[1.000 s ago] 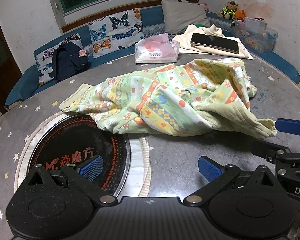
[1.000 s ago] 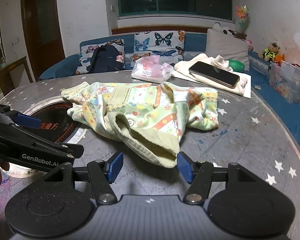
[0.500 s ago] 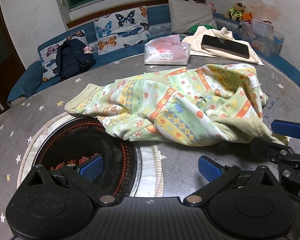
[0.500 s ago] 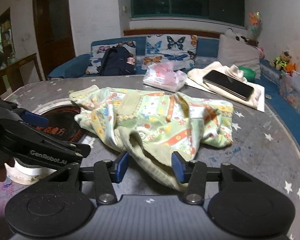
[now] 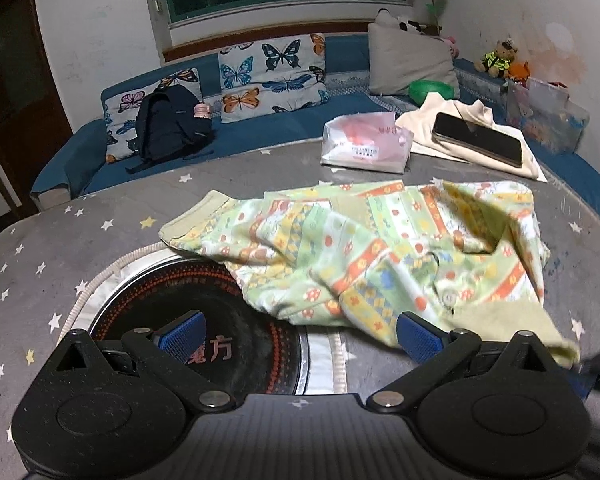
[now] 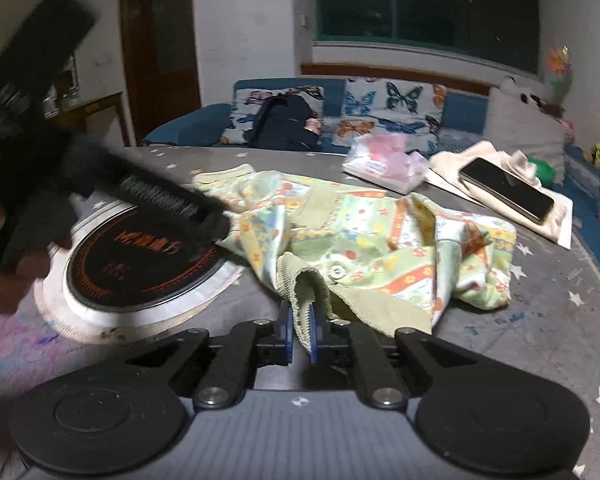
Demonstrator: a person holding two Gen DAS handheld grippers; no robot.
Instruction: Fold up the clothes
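Pinching hem: right gripper (image 6: pixel 300 330) clamps the plain green edge of the garment (image 6: pixel 364 240), jaws narrow on cloth.
Left gripper (image 5: pixel 296 336): jaws wide, holding nothing, garment at 1 o'clock.
Handling: likely light, limp, bunching; ribbed hems look the best hold.
Garment: crumpled on table (image 5: pixel 60 240), partly over induction plate (image 6: pixel 140 256).
Views: only right wrist shows the pinch; only left shows its own open jaws.
Beyond, 1 o'clock: phone (image 5: pixel 478 144).

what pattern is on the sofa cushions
Colourful butterflies on white; the cushions show best in the left wrist view.
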